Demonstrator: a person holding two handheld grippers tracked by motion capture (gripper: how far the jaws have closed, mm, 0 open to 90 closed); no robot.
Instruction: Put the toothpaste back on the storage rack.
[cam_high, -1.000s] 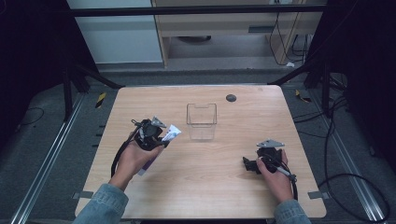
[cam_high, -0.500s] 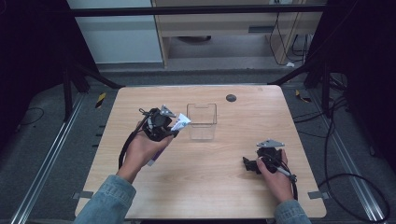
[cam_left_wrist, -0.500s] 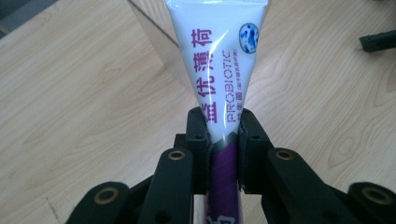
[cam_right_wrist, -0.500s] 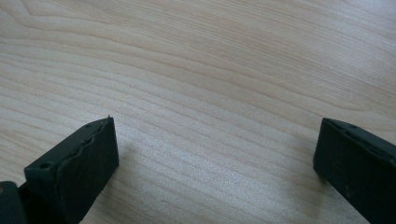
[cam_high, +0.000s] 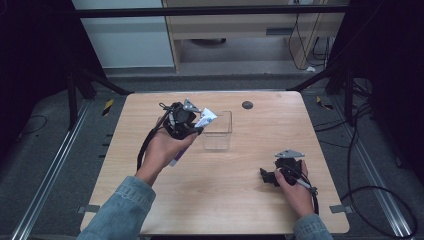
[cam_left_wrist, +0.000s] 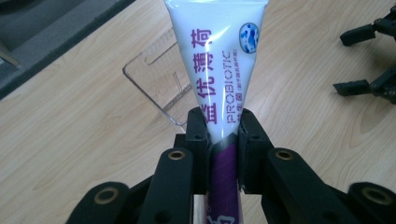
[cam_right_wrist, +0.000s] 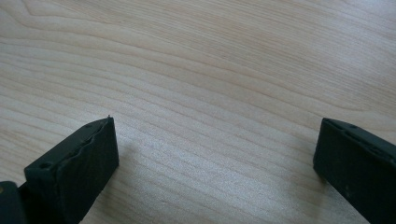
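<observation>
Left gripper (cam_left_wrist: 223, 133) clamped on toothpaste tube (cam_left_wrist: 219, 60) beside clear box (cam_high: 217, 131), right gripper (cam_high: 270, 175) agape on table (cam_high: 240, 200); carry step, next lowering tube inside.

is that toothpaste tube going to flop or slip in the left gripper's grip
Probably soft rather than stiff: the tube narrows where the left gripper pinches it, so it likely dents. Its glossy skin shows glare, so it may slide if the squeeze eases. It looks light, with its flat end held up towards the clear box without sagging.
</observation>
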